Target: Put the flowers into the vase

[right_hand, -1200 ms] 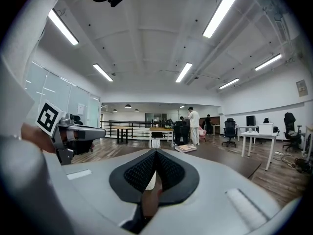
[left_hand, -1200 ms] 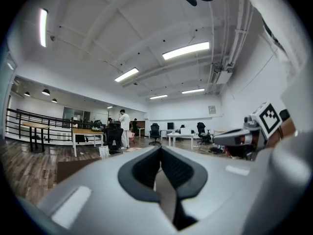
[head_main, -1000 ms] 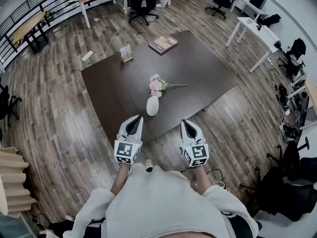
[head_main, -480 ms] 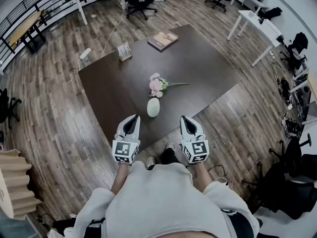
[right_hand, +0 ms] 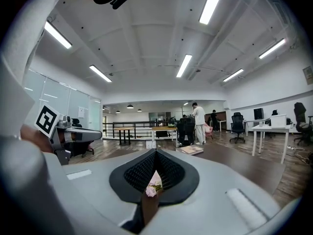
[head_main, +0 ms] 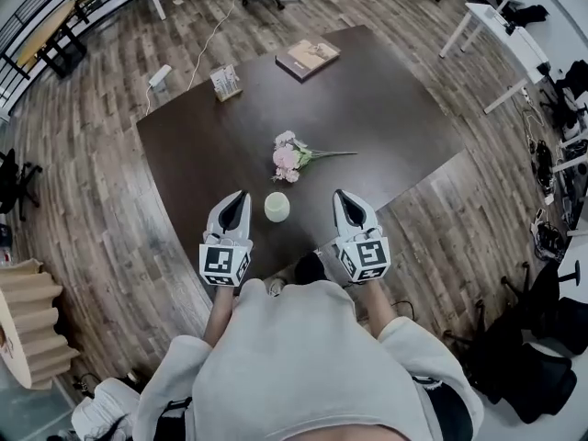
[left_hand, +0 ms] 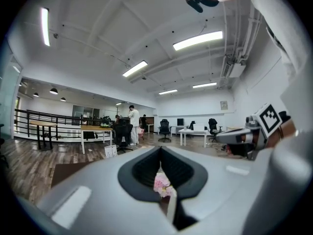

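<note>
A bunch of pink flowers [head_main: 288,157] with a green stem lies flat in the middle of the dark table [head_main: 386,118]. A pale, egg-shaped vase [head_main: 277,207] stands upright just in front of them, near the table's front edge. My left gripper [head_main: 238,197] is left of the vase and my right gripper [head_main: 341,196] is right of it, both shut and empty, apart from the vase. In the left gripper view the flowers [left_hand: 162,184] show past the closed tips [left_hand: 160,149]. The right gripper view shows the flowers [right_hand: 152,186] the same way.
A book [head_main: 308,58] lies at the table's far side, and a small card stand [head_main: 224,82] is at its far left corner. White desks [head_main: 487,21], office chairs and cables ring the wooden floor. People stand far off by a desk [right_hand: 198,123].
The person has stepped up to the table. Both shut grippers moved forward, from short of the front edge to either side of the vase.
</note>
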The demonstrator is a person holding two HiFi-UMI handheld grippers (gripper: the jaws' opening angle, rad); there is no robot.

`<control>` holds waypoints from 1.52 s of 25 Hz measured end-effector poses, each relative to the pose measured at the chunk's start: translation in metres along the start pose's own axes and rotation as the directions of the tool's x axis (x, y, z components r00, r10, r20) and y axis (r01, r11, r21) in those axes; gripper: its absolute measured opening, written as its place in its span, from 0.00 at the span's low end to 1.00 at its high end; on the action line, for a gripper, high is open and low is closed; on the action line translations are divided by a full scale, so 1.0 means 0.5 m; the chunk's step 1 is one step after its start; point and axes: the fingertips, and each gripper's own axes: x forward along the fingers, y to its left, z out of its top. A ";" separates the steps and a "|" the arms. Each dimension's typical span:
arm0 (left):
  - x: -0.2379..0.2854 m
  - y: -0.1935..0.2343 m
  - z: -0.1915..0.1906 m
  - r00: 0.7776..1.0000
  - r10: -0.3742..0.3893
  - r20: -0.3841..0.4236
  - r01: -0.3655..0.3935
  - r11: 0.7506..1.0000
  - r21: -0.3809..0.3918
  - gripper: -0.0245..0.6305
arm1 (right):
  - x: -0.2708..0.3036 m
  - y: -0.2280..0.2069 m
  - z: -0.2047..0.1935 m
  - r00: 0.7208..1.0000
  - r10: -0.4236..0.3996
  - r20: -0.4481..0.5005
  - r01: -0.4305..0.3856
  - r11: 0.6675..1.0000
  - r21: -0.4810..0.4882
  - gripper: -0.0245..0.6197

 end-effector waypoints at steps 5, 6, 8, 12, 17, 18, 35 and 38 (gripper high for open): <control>0.057 0.030 -0.036 0.997 0.040 -0.064 -0.041 0.999 -0.019 0.05 | 0.066 -0.063 -0.023 0.999 0.009 -0.047 -0.009 1.000 0.017 0.03; 0.063 0.035 -0.045 0.996 0.046 -0.074 -0.048 0.999 -0.025 0.05 | 0.076 -0.070 -0.033 0.998 0.011 -0.059 -0.010 1.000 0.022 0.03; 0.069 0.044 -0.066 0.994 0.052 -0.095 -0.056 0.998 -0.038 0.05 | 0.090 -0.076 -0.059 0.996 0.014 -0.088 -0.011 0.999 0.035 0.03; 0.066 0.045 -0.115 0.986 0.050 -0.156 -0.061 0.996 -0.062 0.05 | 0.094 -0.072 -0.115 0.988 0.026 -0.154 -0.016 0.998 0.065 0.03; 0.071 0.046 -0.175 0.974 0.051 -0.221 -0.073 0.993 -0.091 0.05 | 0.097 -0.077 -0.187 0.972 0.039 -0.234 -0.018 0.996 0.091 0.03; 0.072 0.049 -0.189 0.971 0.051 -0.233 -0.077 0.992 -0.100 0.05 | 0.100 -0.077 -0.203 0.968 0.041 -0.247 -0.018 0.995 0.096 0.03; 0.089 0.062 -0.269 0.948 0.071 -0.309 -0.119 0.983 -0.141 0.05 | 0.240 -0.136 -0.385 0.868 -0.184 -0.462 -0.279 0.590 -0.758 0.42; 0.085 0.063 -0.275 0.945 0.071 -0.319 -0.123 0.982 -0.145 0.05 | 0.270 -0.135 -0.409 0.880 -0.212 -0.425 -0.316 0.406 -0.858 0.43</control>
